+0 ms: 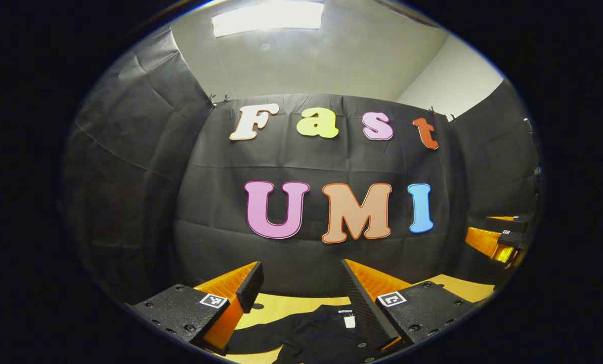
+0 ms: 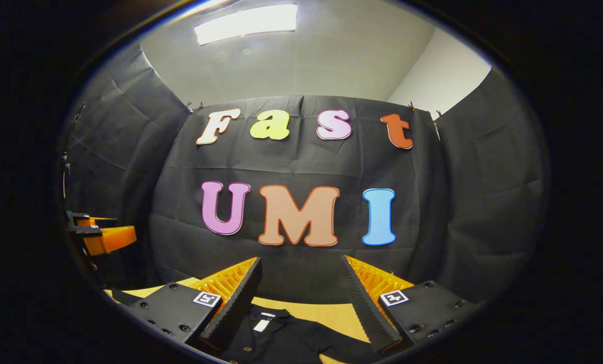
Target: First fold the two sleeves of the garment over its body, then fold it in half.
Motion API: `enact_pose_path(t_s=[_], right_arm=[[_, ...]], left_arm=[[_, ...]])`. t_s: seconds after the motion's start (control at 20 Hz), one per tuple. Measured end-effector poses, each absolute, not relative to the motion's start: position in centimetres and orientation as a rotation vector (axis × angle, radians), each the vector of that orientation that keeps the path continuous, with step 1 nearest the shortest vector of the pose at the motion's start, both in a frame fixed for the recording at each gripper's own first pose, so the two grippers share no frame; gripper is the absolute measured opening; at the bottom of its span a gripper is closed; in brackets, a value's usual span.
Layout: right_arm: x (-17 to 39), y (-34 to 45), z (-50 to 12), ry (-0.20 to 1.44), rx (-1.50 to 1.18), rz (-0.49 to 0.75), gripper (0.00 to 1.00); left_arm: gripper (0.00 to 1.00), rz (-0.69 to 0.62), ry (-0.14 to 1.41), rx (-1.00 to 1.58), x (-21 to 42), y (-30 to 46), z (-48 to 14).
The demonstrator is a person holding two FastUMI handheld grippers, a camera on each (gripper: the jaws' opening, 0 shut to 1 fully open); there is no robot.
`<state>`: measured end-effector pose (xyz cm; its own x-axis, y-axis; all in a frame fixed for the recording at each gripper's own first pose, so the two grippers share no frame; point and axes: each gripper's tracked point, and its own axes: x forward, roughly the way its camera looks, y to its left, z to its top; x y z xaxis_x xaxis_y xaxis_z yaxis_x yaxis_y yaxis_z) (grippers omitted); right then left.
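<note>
Fingers (image 1: 362, 308) of both grippers spread apart, black garment (image 1: 311, 333) on table (image 1: 281, 308), white neck label (image 2: 261, 325) unreadable.

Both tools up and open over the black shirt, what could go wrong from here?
1. The garment is black and low in both views, so sleeve edges are hard to make out; a tool may miss them.
2. The left tool and right tool hover open above the collar area, risking pinching the collar rather than a sleeve.
</note>
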<state>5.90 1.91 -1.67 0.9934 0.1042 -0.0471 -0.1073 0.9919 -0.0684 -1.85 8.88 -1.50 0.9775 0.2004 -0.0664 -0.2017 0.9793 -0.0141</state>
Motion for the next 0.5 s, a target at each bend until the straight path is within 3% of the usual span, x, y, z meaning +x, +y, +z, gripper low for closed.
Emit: enact_pose_path(t_s=[0.5], right_arm=[[8.5, -11.2, -9.2, 0.214, -0.178, -0.082, 0.98]], left_arm=[[0.92, 0.208, 0.060, 0.000, -2.0, 8.3, -1.0]])
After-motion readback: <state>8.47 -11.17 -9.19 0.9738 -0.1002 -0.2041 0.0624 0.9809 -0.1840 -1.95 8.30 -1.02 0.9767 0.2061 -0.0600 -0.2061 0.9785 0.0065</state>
